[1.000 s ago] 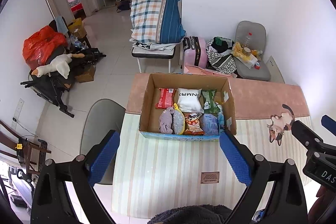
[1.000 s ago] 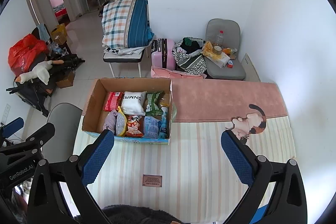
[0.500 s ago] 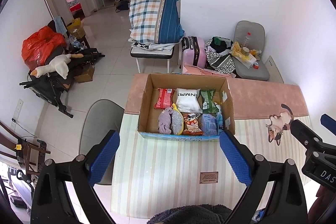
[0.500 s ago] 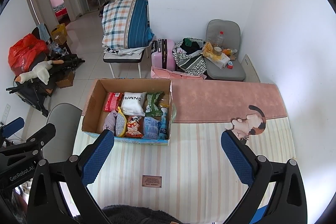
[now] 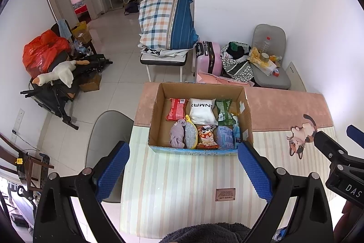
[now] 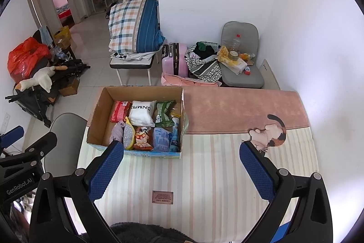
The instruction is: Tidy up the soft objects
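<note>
Left wrist view: we see the left gripper (image 5: 183, 171) and right gripper (image 6: 182, 171) spread wide, empty, above the striped table mat (image 5: 182, 186); soft packets fill the cardboard box (image 5: 157, 115).

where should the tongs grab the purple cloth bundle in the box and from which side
Pinch the bunched top of the purple cloth bundle, coming straight down from above. It stands crumpled in the near-left corner of the cardboard box, wedged against the sparkly pouch, so the walls block a side approach. The open left tongs sit nearest.
</note>
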